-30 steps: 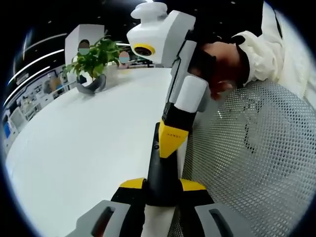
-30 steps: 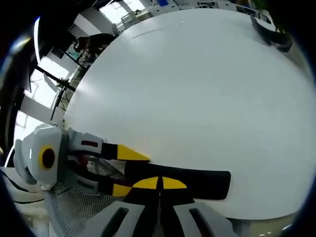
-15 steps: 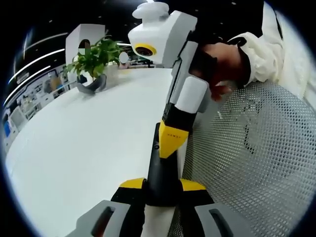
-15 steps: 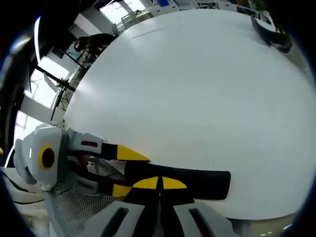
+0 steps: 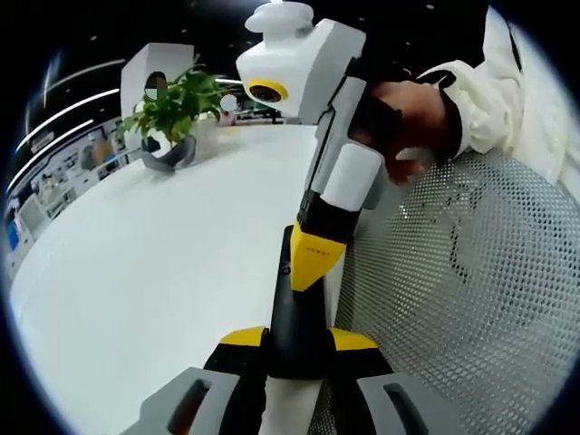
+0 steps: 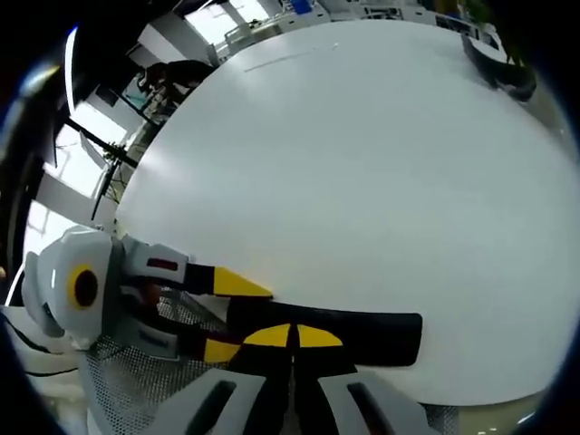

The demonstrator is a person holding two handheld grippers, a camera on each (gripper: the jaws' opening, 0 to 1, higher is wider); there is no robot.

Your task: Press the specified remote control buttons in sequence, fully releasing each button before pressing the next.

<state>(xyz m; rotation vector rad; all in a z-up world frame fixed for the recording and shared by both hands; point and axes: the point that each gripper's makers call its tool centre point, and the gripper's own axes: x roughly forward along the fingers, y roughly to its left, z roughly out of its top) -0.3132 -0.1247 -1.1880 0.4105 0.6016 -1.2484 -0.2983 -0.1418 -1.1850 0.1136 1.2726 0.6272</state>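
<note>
In the left gripper view, the left gripper (image 5: 292, 349) pinches the near end of the black remote control (image 5: 295, 308) at the edge of the white table (image 5: 163, 263), while the right gripper (image 5: 313, 258), jaws pressed together, bears down on it. In the right gripper view, its closed tips touch the remote control (image 6: 344, 331). A press seems underway; next, lift fully clear.

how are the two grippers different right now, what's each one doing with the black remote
The left gripper has its jaws spread either side of the slim black remote control, clamping one end. The right gripper has its yellow tips closed together, pressing down on the remote's face. In the left gripper view the right gripper comes in from above; in the right gripper view the left gripper lies at the left. Both are grey with yellow tips, at the edge of the white table.
</note>
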